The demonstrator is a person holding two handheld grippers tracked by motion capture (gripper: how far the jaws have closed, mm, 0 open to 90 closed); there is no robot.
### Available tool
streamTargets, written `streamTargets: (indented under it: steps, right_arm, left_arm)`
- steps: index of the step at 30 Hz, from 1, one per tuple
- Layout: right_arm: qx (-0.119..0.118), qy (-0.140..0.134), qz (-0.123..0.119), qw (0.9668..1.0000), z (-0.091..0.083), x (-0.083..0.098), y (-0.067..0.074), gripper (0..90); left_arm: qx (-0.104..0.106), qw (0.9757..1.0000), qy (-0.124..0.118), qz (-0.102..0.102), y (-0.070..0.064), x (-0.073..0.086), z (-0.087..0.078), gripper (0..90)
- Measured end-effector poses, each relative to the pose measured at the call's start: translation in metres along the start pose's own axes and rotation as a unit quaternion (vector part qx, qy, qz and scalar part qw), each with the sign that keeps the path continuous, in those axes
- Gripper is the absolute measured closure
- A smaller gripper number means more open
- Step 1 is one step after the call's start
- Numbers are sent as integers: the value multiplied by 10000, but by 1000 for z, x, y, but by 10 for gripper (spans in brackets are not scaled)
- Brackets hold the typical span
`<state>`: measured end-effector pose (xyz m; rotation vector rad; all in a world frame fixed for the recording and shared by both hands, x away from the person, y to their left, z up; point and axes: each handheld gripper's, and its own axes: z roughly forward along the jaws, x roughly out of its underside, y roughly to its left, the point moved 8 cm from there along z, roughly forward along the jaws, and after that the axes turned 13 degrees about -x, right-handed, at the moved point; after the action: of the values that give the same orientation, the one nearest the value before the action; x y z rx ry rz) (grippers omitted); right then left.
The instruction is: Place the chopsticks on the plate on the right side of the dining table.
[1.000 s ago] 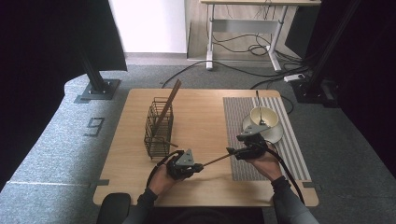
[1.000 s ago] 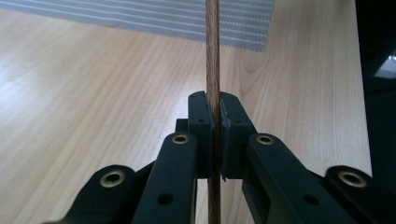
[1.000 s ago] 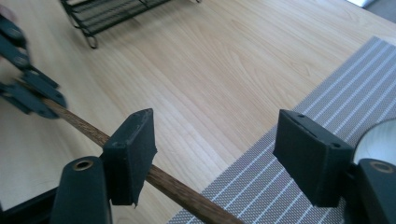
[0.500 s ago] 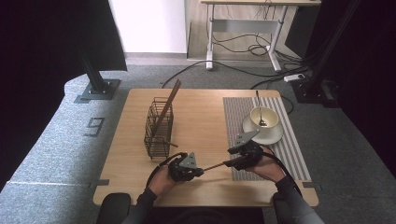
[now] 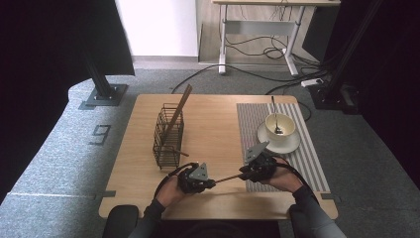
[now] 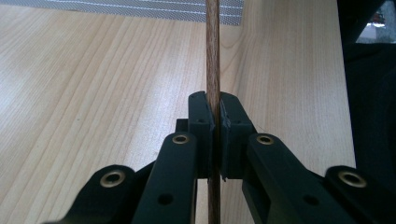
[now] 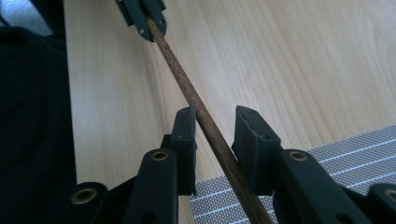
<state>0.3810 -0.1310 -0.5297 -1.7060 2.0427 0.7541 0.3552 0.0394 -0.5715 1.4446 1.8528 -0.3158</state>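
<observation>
A thin dark wooden stick (image 5: 228, 178) spans between my two grippers near the table's front edge. My left gripper (image 5: 212, 183) is shut on one end of it. In the left gripper view the pads (image 6: 204, 122) pinch the stick (image 6: 212, 56), which runs straight ahead. My right gripper (image 5: 243, 174) faces the left one, and its jaws have just been closing around the stick's other end. In the right gripper view the stick (image 7: 182, 84) lies between the jaws of the right gripper (image 7: 215, 135), close to the left pad, with a gap to the right pad (image 7: 250, 140).
A black wire basket (image 5: 168, 136) stands left of centre with a wooden utensil (image 5: 179, 111) leaning in it. A cream cup (image 5: 278, 126) with a spoon (image 5: 274, 111) sits on a saucer (image 5: 292, 144) on a grey striped mat (image 5: 309, 163) at the right.
My right gripper has come slightly nearer the front edge and its jaws have narrowed around the stick. The left gripper has kept still, shut on the stick.
</observation>
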Motion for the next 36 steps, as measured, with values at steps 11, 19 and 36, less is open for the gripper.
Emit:
streamTargets:
  steps: [11,19,36]
  right_arm:
    - [-433,55,-183,9989,-2,2,10,795]
    - [-555,107,-264,9980,2,2,16,837]
    - [57,-177,47,9998,-11,11,2,838]
  left_arm:
    - [-86,9999,-60,94,1,2,2,821]
    - [-273,9994,-152,-154,8,3,1,697]
    - [-936,9903,-172,-1017,23,4,7,118]
